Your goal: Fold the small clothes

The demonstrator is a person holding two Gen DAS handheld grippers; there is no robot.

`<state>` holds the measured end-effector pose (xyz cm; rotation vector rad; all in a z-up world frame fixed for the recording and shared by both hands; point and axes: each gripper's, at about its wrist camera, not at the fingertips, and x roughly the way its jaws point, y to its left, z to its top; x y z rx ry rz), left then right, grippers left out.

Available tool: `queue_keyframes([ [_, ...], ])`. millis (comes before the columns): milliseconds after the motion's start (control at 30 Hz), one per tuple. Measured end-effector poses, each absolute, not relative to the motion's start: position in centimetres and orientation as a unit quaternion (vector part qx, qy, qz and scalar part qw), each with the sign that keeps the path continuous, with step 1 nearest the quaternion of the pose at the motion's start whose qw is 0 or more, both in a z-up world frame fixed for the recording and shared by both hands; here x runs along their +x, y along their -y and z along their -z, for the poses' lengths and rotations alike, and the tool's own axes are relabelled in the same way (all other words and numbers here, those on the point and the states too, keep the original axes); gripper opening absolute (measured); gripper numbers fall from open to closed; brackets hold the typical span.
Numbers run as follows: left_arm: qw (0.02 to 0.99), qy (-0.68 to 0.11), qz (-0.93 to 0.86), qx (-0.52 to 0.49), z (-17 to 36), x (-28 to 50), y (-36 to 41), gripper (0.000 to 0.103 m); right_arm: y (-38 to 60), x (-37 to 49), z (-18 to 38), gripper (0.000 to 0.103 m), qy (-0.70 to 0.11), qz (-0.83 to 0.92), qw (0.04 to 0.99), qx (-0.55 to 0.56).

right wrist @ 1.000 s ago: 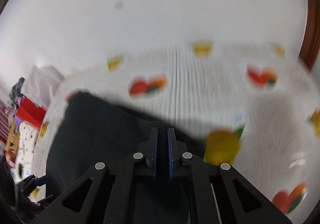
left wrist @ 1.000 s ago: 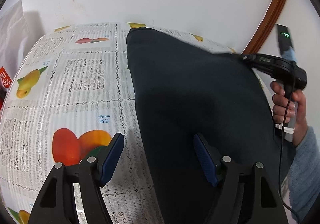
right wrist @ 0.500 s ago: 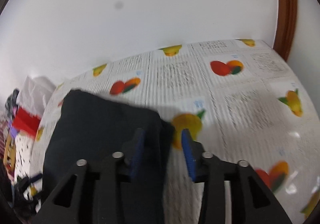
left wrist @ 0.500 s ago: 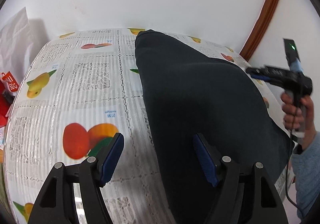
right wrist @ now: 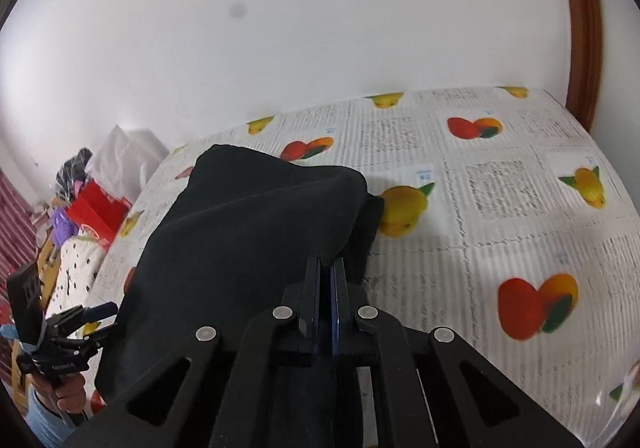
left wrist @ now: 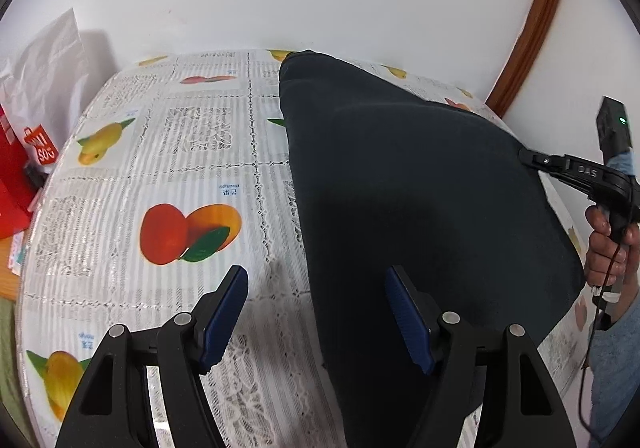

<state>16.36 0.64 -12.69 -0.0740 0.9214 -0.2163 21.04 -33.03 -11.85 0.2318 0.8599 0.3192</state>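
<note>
One dark garment [left wrist: 420, 184] runs out of view beneath both tongs: the right tongs [right wrist: 326, 268], having just closed, pinch its edge, while the left tongs [left wrist: 316, 312] gape wide over the counter [left wrist: 180, 168].

From my left wrist view the dark garment [left wrist: 420, 208] runs behind my left tongs [left wrist: 316, 318] and off the bottom edge, hiding the bench [left wrist: 200, 152] beneath it, while my right tongs' [left wrist: 524, 156] tips are lost against its far edge.
</note>
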Motion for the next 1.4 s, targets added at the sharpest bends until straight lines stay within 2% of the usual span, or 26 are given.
queue_keyframes([
  [67,0.893,-0.44,0.097,-0.025,12.4,15.8,-0.5,0.069,32.7,20.9,12.5,0.004,-0.435,-0.127,0.885,0.104],
  [300,0.898,-0.431,0.089,-0.012,11.4,13.9,-0.8,0.069,32.3,17.1,10.4,0.006,-0.41,-0.07,0.907,0.065],
  [367,0.899,-0.428,0.09,-0.013,11.2,13.2,-1.0,0.069,32.2,15.5,9.8,0.011,-0.409,-0.062,0.909,0.046],
  [433,0.9,-0.427,0.092,-0.013,11.1,12.6,-1.1,0.069,32.2,13.7,9.4,0.03,-0.405,-0.059,0.912,0.03],
  [467,0.899,-0.427,0.095,-0.011,11.0,12.1,-1.3,0.069,32.1,12.5,9.3,0.037,-0.4,-0.063,0.914,0.023],
  [500,0.899,-0.428,0.097,-0.009,11.1,11.8,-1.3,0.069,31.9,11.4,9.3,0.05,-0.397,-0.067,0.915,0.014],
  [533,0.898,-0.429,0.098,-0.007,11.1,11.4,-1.3,0.069,31.8,10.3,9.4,0.055,-0.397,-0.07,0.915,0.005],
  [667,0.892,-0.434,0.125,0.01,11.6,9.2,-1.6,0.068,32.0,6.6,10.5,0.055,-0.4,-0.069,0.914,-0.022],
  [867,0.878,-0.455,0.146,0.024,13.3,6.8,-1.6,0.068,33.9,2.4,13.0,0.055,-0.434,-0.109,0.894,-0.001],
  [1100,0.871,-0.468,0.144,0.046,14.9,7.6,0.5,0.066,32.1,2.0,15.7,0.055,-0.448,-0.114,0.887,-0.008],
  [1167,0.87,-0.469,0.142,0.062,15.2,8.0,1.3,0.059,30.7,3.0,16.2,0.05,-0.448,-0.117,0.886,-0.013],
  [1233,0.871,-0.466,0.136,0.071,15.2,8.5,1.7,0.048,29.6,3.8,16.4,0.035,-0.445,-0.115,0.888,-0.026],
  [1267,0.872,-0.464,0.139,0.069,15.1,8.8,1.9,0.043,29.0,4.4,16.6,0.032,-0.445,-0.119,0.887,-0.028],
  [1300,0.873,-0.462,0.143,0.066,15.0,9.1,2.0,0.036,28.8,4.7,16.6,0.03,-0.445,-0.123,0.887,-0.024],
  [1400,0.877,-0.458,0.132,0.06,14.9,10.4,2.2,0.028,28.5,6.2,16.6,0.029,-0.436,-0.121,0.891,-0.018],
])
